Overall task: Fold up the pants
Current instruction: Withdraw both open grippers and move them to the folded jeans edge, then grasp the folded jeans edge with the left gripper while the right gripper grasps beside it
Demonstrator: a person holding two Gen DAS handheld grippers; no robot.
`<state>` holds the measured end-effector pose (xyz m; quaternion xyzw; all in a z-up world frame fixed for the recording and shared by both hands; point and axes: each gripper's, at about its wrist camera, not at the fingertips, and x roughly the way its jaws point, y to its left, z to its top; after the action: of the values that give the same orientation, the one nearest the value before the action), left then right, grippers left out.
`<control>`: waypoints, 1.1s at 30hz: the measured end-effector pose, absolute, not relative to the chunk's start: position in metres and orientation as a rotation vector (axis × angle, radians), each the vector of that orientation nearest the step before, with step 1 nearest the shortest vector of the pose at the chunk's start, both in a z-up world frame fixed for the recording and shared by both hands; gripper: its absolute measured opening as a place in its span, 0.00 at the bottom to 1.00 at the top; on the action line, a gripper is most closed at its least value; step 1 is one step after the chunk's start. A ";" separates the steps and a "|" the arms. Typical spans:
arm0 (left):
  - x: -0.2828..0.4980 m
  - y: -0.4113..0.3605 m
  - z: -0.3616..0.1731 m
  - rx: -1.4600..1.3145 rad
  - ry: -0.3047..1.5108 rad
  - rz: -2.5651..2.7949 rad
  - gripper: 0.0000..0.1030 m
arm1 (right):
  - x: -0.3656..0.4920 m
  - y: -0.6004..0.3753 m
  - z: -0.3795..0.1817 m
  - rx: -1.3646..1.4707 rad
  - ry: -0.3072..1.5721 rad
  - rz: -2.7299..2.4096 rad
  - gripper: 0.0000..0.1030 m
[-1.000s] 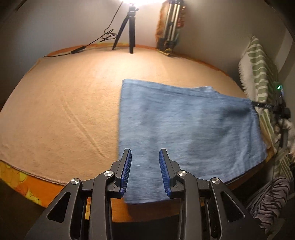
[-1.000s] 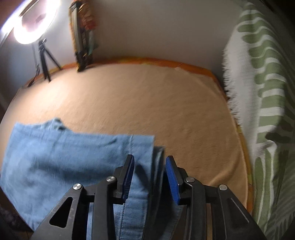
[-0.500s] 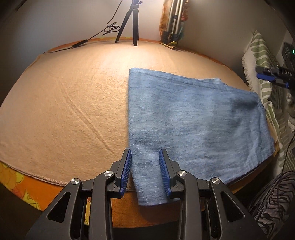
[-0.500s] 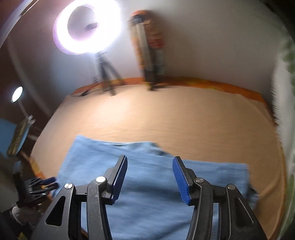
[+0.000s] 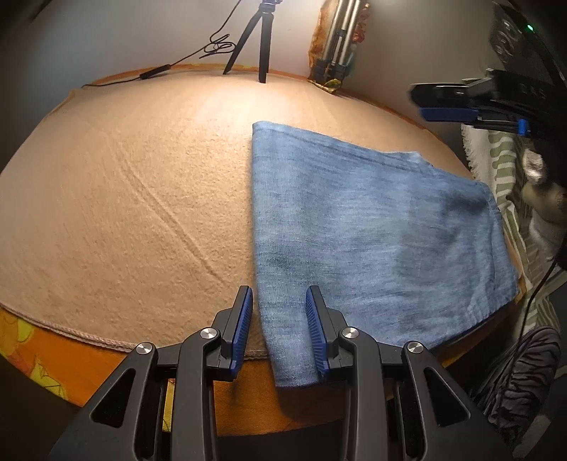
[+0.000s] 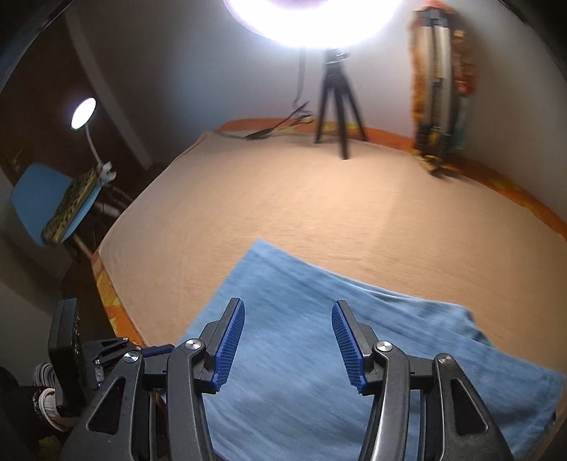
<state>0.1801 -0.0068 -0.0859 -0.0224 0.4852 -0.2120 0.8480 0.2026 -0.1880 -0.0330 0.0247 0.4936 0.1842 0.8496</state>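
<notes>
The right wrist view is smeared: the pants (image 6: 354, 354) show streaks, no weave, and their near edge drops behind the right gripper (image 6: 288, 349) and off the bottom. Ring light (image 6: 312, 21) blown out, top cut off. In the left view, the pants' near corner slips behind 1 of the fingers (image 5: 315, 337). Tripod (image 5: 257, 39) head is cropped, and the bundle (image 5: 336, 39) against the wall is unreadable.

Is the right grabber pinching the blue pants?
Apart. In the right wrist view the right gripper stands open above the folded pants, with bare cloth between the blue fingers and nothing pinched. The left wrist view shows it off beside the table.
</notes>
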 end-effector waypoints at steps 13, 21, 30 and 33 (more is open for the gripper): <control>0.182 0.001 -0.090 -0.118 1.032 -0.472 0.28 | 0.255 -0.092 -0.084 0.037 1.233 0.447 0.52; 0.179 0.003 -0.088 -0.144 1.012 -0.499 0.20 | 0.272 -0.066 -0.112 -0.054 1.344 0.372 0.52; 0.171 -0.008 -0.072 -0.127 0.937 -0.544 0.14 | 0.278 -0.032 -0.130 -0.220 1.403 0.307 0.52; 0.170 -0.014 -0.072 -0.101 0.932 -0.544 0.14 | 0.277 -0.025 -0.137 -0.278 1.410 0.281 0.46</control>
<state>0.1704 -0.0137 -0.0718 -0.0482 0.4434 -0.2587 0.8568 0.2767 -0.0249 -0.1369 -0.1269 0.6438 0.1281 0.7436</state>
